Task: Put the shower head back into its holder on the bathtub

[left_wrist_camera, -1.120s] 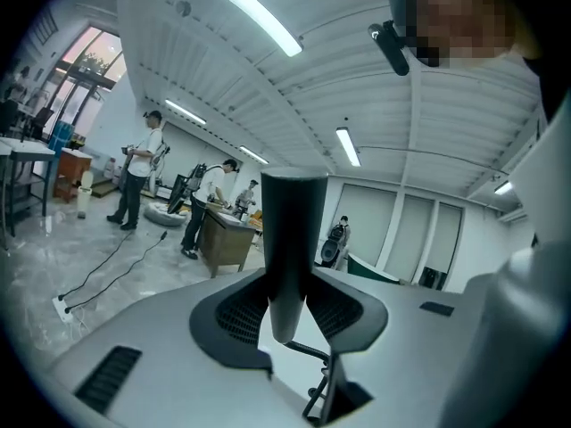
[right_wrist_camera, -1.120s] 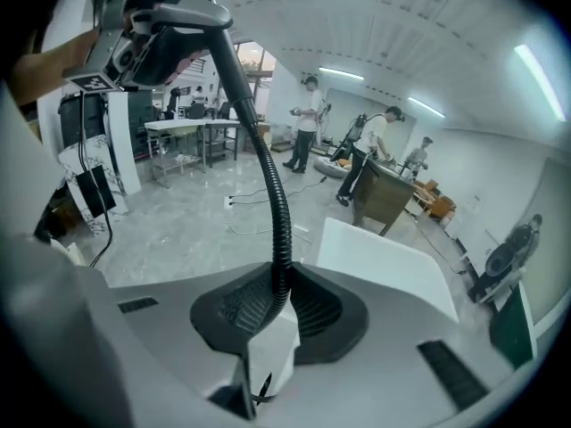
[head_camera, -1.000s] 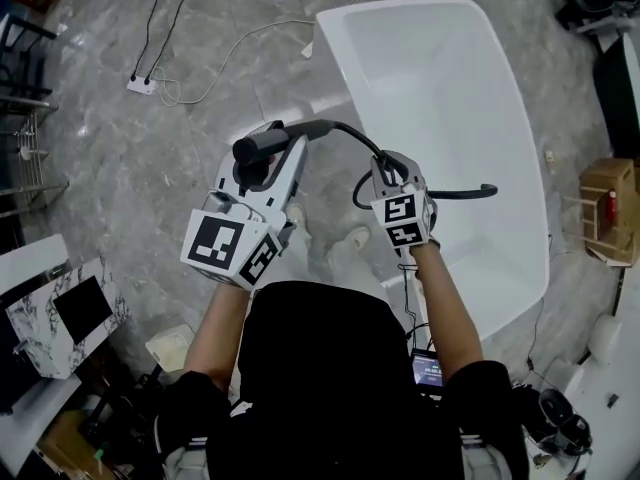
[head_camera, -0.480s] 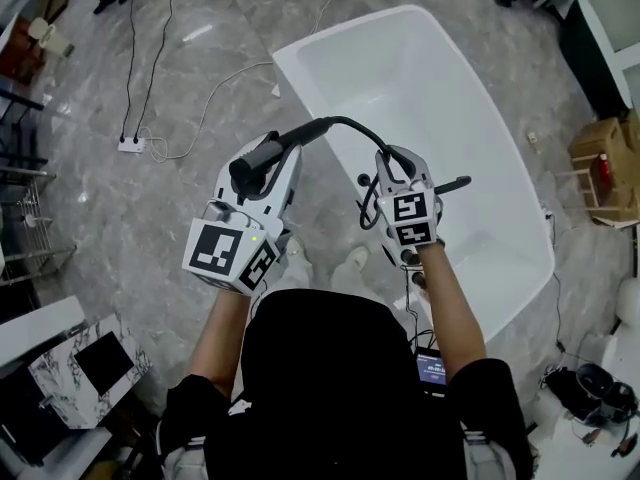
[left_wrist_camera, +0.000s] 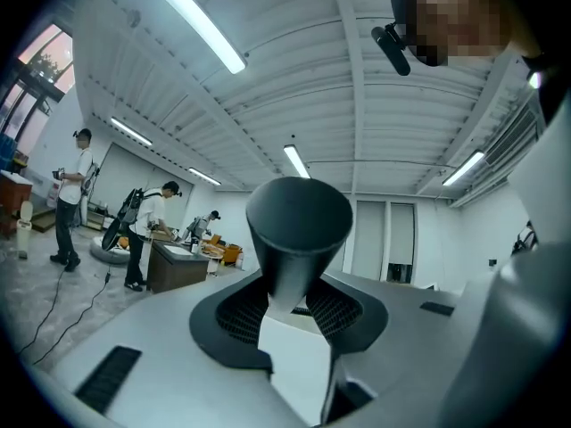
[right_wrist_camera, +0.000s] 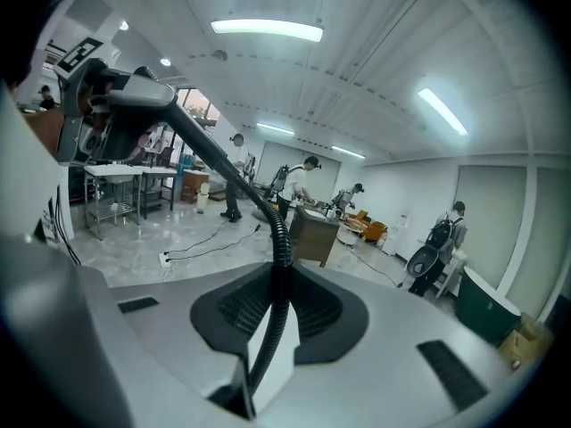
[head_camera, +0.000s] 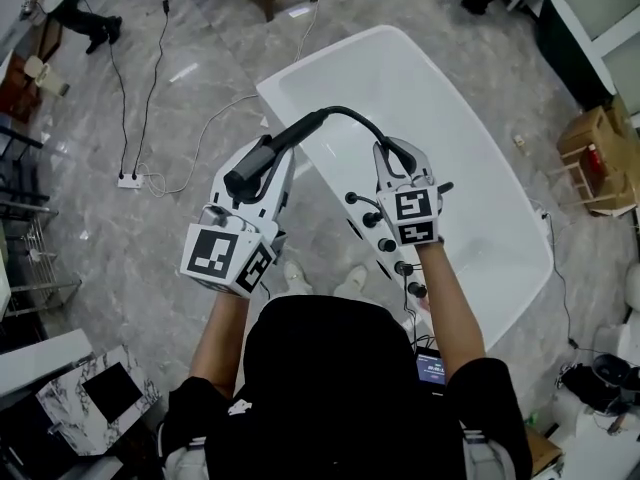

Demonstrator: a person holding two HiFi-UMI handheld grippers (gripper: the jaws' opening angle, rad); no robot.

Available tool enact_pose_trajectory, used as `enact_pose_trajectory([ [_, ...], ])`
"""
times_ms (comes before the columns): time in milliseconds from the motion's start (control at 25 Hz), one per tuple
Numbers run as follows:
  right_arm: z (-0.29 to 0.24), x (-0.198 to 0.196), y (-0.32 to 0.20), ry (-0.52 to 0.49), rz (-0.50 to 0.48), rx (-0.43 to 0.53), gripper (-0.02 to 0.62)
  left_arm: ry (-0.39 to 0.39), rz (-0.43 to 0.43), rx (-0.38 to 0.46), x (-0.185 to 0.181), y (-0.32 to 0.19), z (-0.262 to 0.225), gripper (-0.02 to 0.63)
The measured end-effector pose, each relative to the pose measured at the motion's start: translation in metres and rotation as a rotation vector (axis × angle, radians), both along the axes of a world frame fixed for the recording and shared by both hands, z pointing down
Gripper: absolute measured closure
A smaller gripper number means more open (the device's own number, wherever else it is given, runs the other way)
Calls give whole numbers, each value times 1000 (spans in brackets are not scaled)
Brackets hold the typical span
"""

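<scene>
The black shower head [head_camera: 255,165] lies level between the jaws of my left gripper [head_camera: 264,160], which is shut on its handle. In the left gripper view its round end [left_wrist_camera: 299,217] fills the gap between the pads. Its black ribbed hose [head_camera: 345,114] arcs over to my right gripper [head_camera: 392,154], which is shut on the hose [right_wrist_camera: 278,266]. Both grippers hang above the near rim of the white bathtub [head_camera: 470,138]. A row of black fittings [head_camera: 386,245] stands on that rim below the right gripper; I cannot tell which one is the holder.
A power strip with cables [head_camera: 130,180] lies on the marble floor to the left. A wooden crate [head_camera: 592,148] stands right of the tub, and a marble-patterned cabinet [head_camera: 95,398] at lower left. Several people [right_wrist_camera: 299,185] work far off in the room.
Both grippers have risen with the shower head and hose. The hose loop that hung over the tub is lifted, and the black fittings on the rim have come into sight.
</scene>
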State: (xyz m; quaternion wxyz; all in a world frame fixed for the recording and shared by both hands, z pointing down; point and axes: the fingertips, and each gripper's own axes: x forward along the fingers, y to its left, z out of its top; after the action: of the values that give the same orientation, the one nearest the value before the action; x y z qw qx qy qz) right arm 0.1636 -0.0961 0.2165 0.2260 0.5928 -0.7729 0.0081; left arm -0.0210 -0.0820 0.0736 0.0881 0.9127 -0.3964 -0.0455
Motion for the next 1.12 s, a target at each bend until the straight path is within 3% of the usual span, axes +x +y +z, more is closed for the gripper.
enact_pose_trajectory([
  [560,-44,-17,-10,-90,-52,99,531,-28,-54,132,-13,14,-48,462],
  [840,-21,-30,-15,-104,-85,54,534,-60,-90,122,-20,15,-39,462],
  [1120,24,-37,-8,-113,-81,-41,534,-68,-66,89,-19,16,-23,462],
])
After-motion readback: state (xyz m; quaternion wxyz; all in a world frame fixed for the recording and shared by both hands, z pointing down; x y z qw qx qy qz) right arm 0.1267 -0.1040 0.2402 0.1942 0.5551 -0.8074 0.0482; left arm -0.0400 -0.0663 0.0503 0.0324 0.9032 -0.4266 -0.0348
